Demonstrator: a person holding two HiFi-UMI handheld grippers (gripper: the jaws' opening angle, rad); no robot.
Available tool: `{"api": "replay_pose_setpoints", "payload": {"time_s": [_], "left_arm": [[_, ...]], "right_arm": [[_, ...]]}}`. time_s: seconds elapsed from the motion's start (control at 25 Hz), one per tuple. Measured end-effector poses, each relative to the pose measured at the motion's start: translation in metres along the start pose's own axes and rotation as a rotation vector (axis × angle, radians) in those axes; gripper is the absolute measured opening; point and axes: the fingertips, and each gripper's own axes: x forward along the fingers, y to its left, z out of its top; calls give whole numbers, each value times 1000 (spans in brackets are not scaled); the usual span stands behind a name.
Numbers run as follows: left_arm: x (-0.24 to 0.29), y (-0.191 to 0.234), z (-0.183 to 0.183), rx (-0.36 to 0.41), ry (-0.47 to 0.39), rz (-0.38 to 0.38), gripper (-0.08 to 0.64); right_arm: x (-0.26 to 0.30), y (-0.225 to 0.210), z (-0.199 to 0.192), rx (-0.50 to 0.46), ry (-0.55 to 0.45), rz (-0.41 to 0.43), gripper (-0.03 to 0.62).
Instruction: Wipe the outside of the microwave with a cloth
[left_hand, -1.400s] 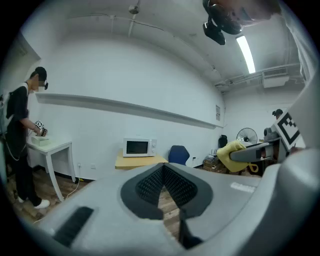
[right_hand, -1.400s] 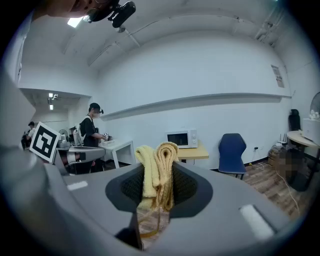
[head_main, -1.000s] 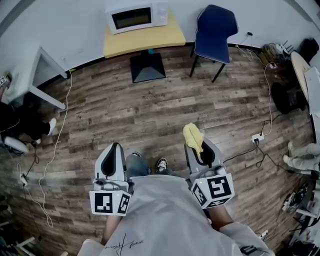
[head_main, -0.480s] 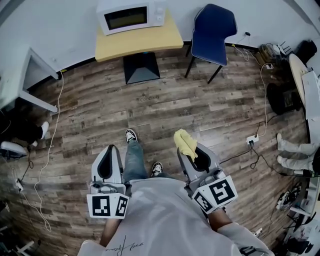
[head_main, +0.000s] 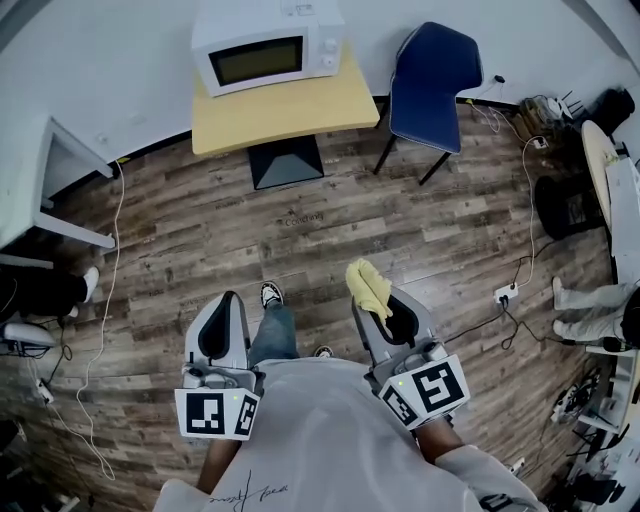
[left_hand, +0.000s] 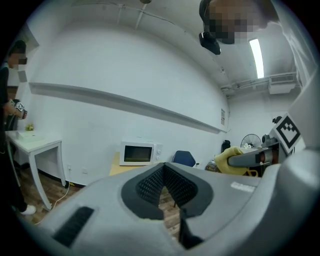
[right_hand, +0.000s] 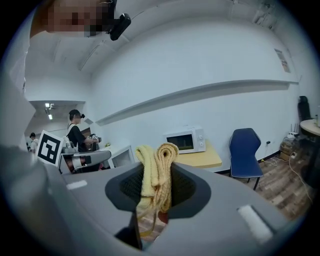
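The white microwave (head_main: 267, 43) stands on a yellow table (head_main: 287, 105) against the far wall, its door dark; it also shows small in the left gripper view as the microwave (left_hand: 138, 153) and in the right gripper view as the microwave (right_hand: 186, 140). My right gripper (head_main: 385, 312) is shut on a folded yellow cloth (head_main: 368, 287), which sticks up between the jaws as the cloth (right_hand: 156, 170). My left gripper (head_main: 222, 325) is shut with nothing in it. Both are held low near my body, well short of the table.
A blue chair (head_main: 433, 79) stands right of the table. A white desk (head_main: 38, 190) is at the left, with another person (right_hand: 77, 131) beside it. Cables and a power strip (head_main: 506, 292) lie on the wooden floor at the right. A black base (head_main: 285, 161) sits under the table.
The microwave and table have drawn closer and lower in the head view as I walk toward them. My feet have shifted; both grippers keep their hold and pose.
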Motion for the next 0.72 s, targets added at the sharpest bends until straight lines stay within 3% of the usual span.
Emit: {"api": "replay_pose_setpoints", "payload": {"time_s": [0.48,0.72], "left_arm": [[99,114,63,39,-4,-62,-3],[126,159,77,52,-13,-59,-3]], "right_arm": [[156,9,69,-12,-14,-17,114],[208,4,92,-9,-40,-48,114]]}}
